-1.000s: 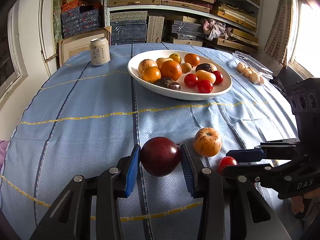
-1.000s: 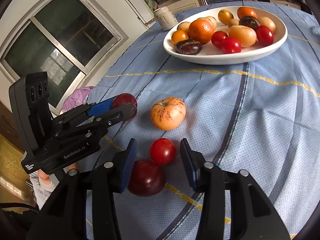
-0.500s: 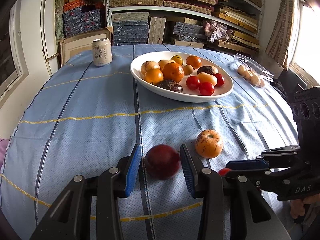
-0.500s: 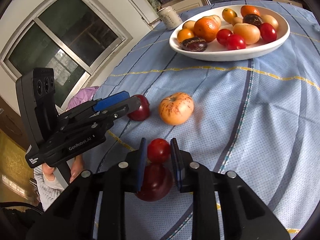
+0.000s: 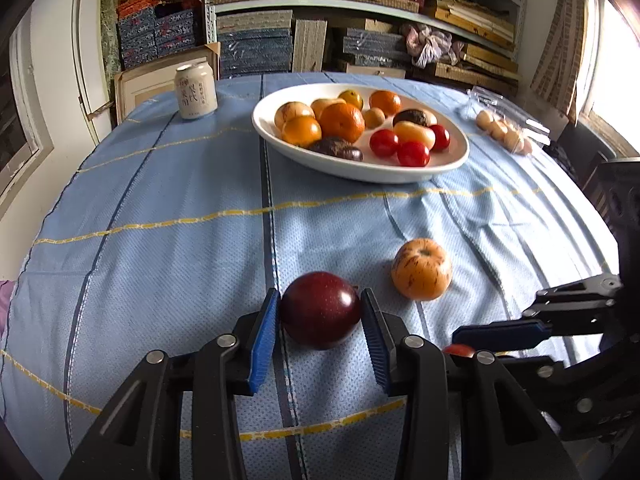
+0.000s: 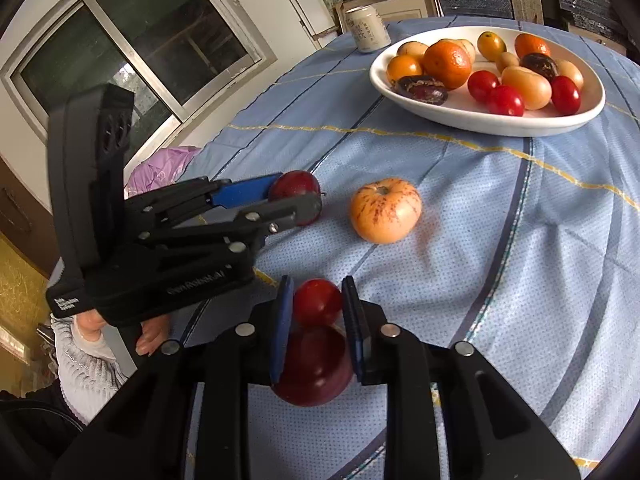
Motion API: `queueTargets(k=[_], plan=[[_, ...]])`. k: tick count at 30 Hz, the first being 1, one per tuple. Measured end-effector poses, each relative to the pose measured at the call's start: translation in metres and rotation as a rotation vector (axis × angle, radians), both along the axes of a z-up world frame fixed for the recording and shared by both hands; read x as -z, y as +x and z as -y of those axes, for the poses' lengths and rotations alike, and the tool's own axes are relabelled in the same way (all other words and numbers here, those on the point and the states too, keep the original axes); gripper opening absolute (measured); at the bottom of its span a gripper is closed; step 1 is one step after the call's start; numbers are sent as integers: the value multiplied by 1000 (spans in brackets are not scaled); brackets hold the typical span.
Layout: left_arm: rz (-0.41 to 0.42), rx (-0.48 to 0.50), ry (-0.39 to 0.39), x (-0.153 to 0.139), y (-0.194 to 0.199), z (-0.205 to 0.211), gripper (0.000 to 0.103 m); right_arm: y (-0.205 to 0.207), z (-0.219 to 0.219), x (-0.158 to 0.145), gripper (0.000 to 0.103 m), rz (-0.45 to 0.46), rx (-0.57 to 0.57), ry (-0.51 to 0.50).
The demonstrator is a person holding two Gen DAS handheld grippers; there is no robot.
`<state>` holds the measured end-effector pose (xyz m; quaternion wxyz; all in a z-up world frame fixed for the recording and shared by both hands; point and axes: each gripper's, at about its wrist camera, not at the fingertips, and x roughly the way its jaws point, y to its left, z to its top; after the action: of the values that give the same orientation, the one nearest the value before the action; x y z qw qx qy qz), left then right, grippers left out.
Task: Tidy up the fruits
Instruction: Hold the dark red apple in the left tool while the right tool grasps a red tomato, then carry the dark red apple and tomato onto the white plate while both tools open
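My left gripper (image 5: 320,312) is shut on a dark red plum (image 5: 320,310) that rests on the blue tablecloth; it also shows in the right wrist view (image 6: 298,196). My right gripper (image 6: 317,300) is shut on a small red tomato (image 6: 317,301), held just above a second dark red plum (image 6: 312,368) under the jaws. An orange speckled fruit (image 5: 421,269) lies loose between the grippers and the white bowl (image 5: 448,164), which holds several oranges, tomatoes and dark fruits.
A drink can (image 5: 195,90) stands at the far left of the table. A clear pack of small round fruits (image 5: 504,130) lies at the far right. Shelves of stacked boxes stand behind the table. A window is on the left.
My left jaws have closed onto the dark plum. My right jaws closed on the small tomato about half a second ago and still hold it.
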<state>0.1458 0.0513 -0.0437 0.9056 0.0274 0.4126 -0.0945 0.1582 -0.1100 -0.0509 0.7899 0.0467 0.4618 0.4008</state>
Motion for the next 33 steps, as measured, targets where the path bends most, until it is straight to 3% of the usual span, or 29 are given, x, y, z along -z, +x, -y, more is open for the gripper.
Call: queueTargets(k=[5,22,24,27,33], plan=[[-18,4,27,8,4,4,41,1,11,-1,24,-8,31,29],[-5,-11,-34,5,6,-3,40,10,42,-11,24,2,126,89],[21,-24,-36,0,4,-5,40,11,49,-14,24,10,154,101],[38,-54,-102,-14,10,-13,40,17,63,-19,24,23,212,128],[59,-69,-57,-42,58,2,40,57,86,-47,24,52,315,153]])
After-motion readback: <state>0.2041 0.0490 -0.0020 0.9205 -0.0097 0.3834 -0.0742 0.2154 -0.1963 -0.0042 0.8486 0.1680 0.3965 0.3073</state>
